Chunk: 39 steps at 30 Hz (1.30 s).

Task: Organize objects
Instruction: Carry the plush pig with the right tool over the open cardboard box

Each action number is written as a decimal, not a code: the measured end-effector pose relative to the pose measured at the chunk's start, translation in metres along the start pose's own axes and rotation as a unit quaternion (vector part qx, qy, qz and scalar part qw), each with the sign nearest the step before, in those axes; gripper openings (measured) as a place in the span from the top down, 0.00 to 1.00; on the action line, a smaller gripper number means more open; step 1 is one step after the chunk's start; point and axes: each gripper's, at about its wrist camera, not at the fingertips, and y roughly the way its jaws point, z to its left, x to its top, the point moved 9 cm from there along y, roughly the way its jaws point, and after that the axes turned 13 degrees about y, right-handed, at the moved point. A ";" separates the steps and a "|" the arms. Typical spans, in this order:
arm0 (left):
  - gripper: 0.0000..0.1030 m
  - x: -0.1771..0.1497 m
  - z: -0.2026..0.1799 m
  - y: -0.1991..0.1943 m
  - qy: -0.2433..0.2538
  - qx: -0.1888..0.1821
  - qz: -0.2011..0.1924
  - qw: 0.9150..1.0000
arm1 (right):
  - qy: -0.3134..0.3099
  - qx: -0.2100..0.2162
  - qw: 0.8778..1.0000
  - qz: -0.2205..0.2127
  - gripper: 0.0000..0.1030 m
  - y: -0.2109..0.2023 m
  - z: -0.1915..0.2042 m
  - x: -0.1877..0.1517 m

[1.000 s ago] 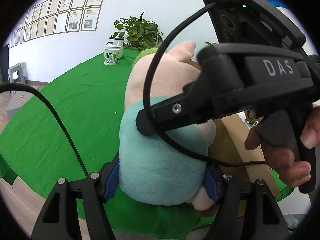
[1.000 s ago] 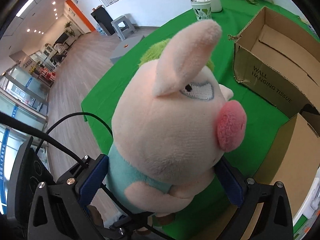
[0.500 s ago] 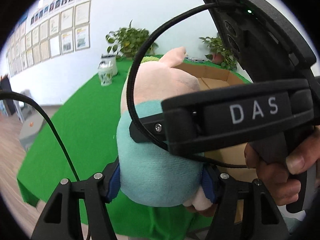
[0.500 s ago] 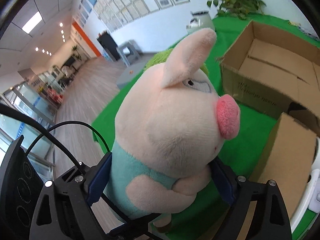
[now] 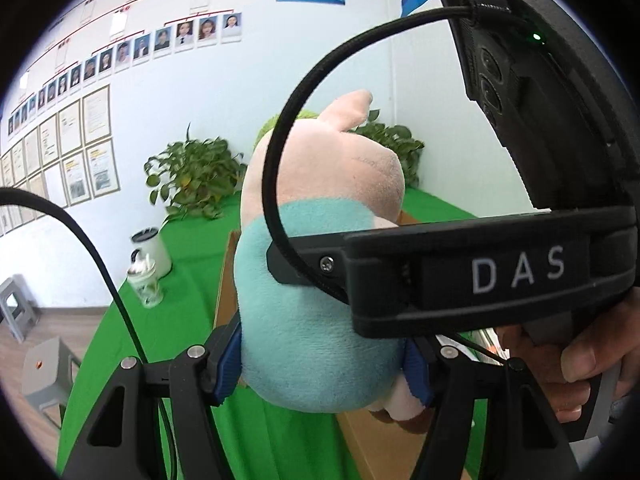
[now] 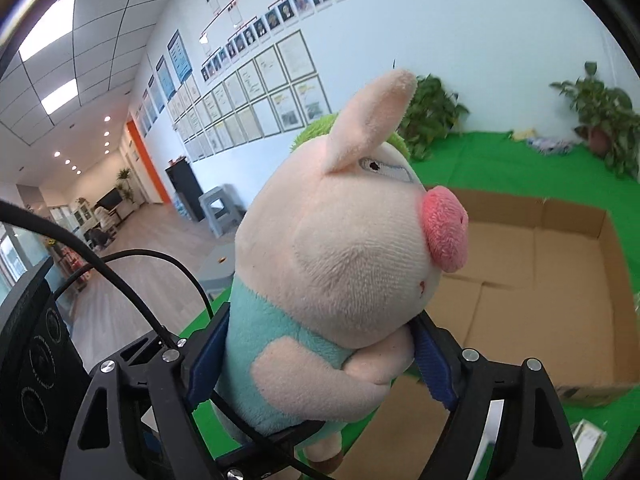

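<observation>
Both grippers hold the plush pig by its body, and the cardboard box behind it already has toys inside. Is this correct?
Not quite. The box is empty: the right wrist view shows only its bare cardboard floor. The rest holds: the left gripper and the right gripper both clamp the pig by its body.

green-covered table [image 6: 500, 160]. open cardboard box [image 6: 532, 280] sits on it, the landmark. potted plants [image 6: 600, 120] behind the box at the wall. white mug [image 5: 154, 252] and patterned cup [image 5: 145, 286] left of the box, touching or nearly so.
</observation>
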 end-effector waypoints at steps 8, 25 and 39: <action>0.37 0.035 0.013 0.031 -0.010 -0.015 -0.019 1.000 | -0.011 -0.028 0.999 -0.021 0.23 -0.038 -0.032 0.071; 0.37 0.000 0.041 0.122 -0.057 -0.015 0.073 0.996 | -0.006 -0.002 0.997 0.075 0.23 0.186 -0.101 0.130; 0.34 -0.070 0.059 0.162 -0.088 -0.010 0.203 0.975 | 0.036 0.033 0.983 0.176 0.24 0.318 -0.157 0.078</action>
